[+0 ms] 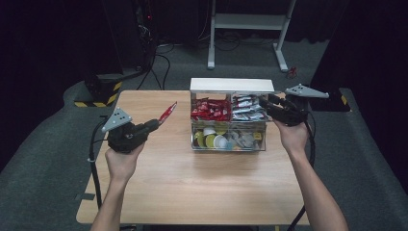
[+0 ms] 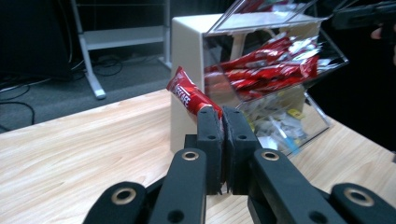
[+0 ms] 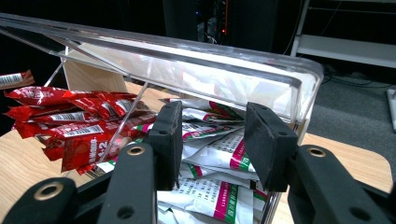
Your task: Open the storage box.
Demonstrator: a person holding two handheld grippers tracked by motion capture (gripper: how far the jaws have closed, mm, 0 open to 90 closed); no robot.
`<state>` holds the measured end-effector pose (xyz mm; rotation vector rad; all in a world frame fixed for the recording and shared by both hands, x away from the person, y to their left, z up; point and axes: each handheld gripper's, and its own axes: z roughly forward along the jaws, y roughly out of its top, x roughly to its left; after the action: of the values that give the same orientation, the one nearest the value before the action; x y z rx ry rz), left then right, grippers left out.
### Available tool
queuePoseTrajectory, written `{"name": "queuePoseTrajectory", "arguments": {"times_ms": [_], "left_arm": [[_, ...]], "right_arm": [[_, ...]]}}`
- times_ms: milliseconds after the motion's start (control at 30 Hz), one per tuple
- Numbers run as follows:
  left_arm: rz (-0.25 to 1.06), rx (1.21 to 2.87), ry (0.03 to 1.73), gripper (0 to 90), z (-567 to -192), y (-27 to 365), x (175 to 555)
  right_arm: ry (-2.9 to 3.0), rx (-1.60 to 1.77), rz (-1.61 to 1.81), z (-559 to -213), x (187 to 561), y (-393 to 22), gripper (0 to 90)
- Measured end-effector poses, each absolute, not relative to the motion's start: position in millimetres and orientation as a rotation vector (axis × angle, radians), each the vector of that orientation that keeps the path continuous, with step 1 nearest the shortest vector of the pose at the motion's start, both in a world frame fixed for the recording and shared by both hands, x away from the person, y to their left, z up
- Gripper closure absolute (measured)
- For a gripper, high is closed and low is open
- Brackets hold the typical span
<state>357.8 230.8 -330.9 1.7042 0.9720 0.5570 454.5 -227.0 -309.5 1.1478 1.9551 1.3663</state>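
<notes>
A clear organizer box [image 1: 250, 144] stands at the table's far middle, with red sachets [image 1: 210, 109] in its upper left bin and white sachets [image 1: 248, 109] in its upper right bin. My left gripper [image 1: 159, 123] hovers left of the box, shut on one red sachet [image 1: 168, 111] that sticks up past its tips. In the left gripper view the jaws [image 2: 222, 119] pinch that red sachet [image 2: 187, 94] by its lower end. My right gripper [image 1: 267, 103] is at the tilted-out upper right bin. Its jaws [image 3: 212, 140] stand apart, with white and pink sachets [image 3: 219, 156] behind them and nothing clamped.
The lower bin holds round pods [image 1: 211, 139] and small packets [image 1: 245, 139]. The bin's clear front wall [image 3: 280, 77] arches over the right gripper's jaws. Bare wooden tabletop [image 1: 192, 183] lies in front of the box. A metal stand [image 1: 250, 21] is on the floor behind.
</notes>
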Motion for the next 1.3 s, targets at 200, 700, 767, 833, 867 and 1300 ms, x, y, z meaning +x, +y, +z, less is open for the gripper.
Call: {"name": "queuePoseTrajectory", "arguments": {"times_ms": [200, 700, 767, 833, 867, 1300], "left_arm": [[0.58, 1.719, 1.003, 86.6, -341, 237, 358], [0.589, 1.735, 1.079, 86.6, -373, 249, 359], [0.591, 1.735, 1.084, 86.5, -377, 250, 360], [0.59, 1.735, 1.092, 86.6, -381, 250, 360], [0.591, 1.739, 1.094, 86.6, -383, 250, 361], [0.606, 1.761, 1.118, 86.4, -404, 246, 365]], "right_arm": [[1.954, 1.148, 1.367, -309, 454, -227, 57.4], [1.955, 1.139, 1.357, -309, 454, -227, 57.3], [1.953, 1.138, 1.356, -309, 454, -227, 57.3], [1.952, 1.137, 1.357, -309, 454, -228, 57.4], [1.953, 1.138, 1.358, -309, 454, -228, 57.3], [1.951, 1.137, 1.358, -309, 453, -229, 57.2]]}}
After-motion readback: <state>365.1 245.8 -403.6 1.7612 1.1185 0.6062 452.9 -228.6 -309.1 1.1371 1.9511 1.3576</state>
